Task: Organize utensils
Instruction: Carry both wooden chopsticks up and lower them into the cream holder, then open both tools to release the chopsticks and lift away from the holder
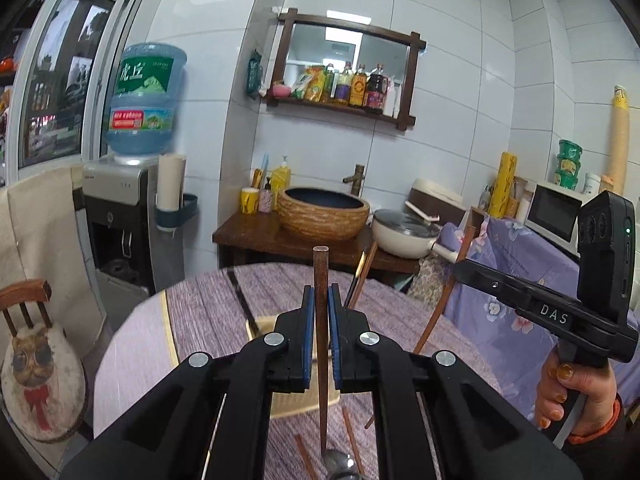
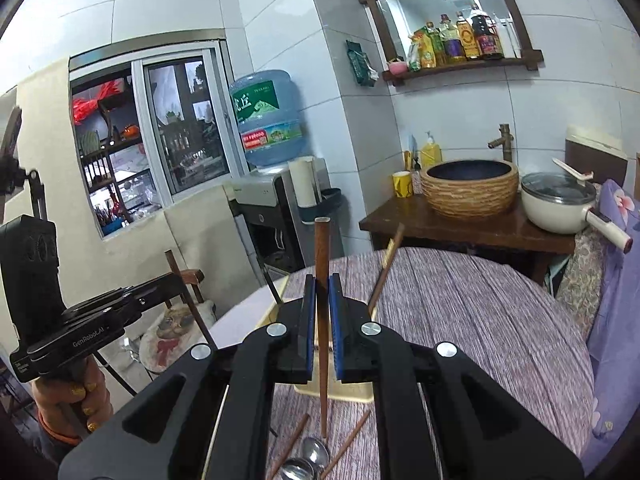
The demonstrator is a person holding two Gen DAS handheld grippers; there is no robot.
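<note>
My left gripper (image 1: pixel 321 296) is shut on a brown wooden chopstick (image 1: pixel 321 276) held upright above the round table. My right gripper (image 2: pixel 321 286) is shut on another brown chopstick (image 2: pixel 322 252), also upright; it shows at the right of the left wrist view (image 1: pixel 452 288). A cream utensil holder (image 2: pixel 332 392) stands on the table under both grippers, with chopsticks (image 2: pixel 386 266) leaning in it. Loose chopsticks (image 2: pixel 346 446) and metal spoons (image 2: pixel 314 450) lie on the tablecloth nearer me.
The table has a purple striped cloth (image 2: pixel 472 320). Behind it stand a wooden sink counter with a woven basin (image 2: pixel 470 188) and a white lidded pot (image 2: pixel 556 202). A water dispenser (image 1: pixel 120 200) and a chair with a cat cushion (image 1: pixel 40 368) are at the left.
</note>
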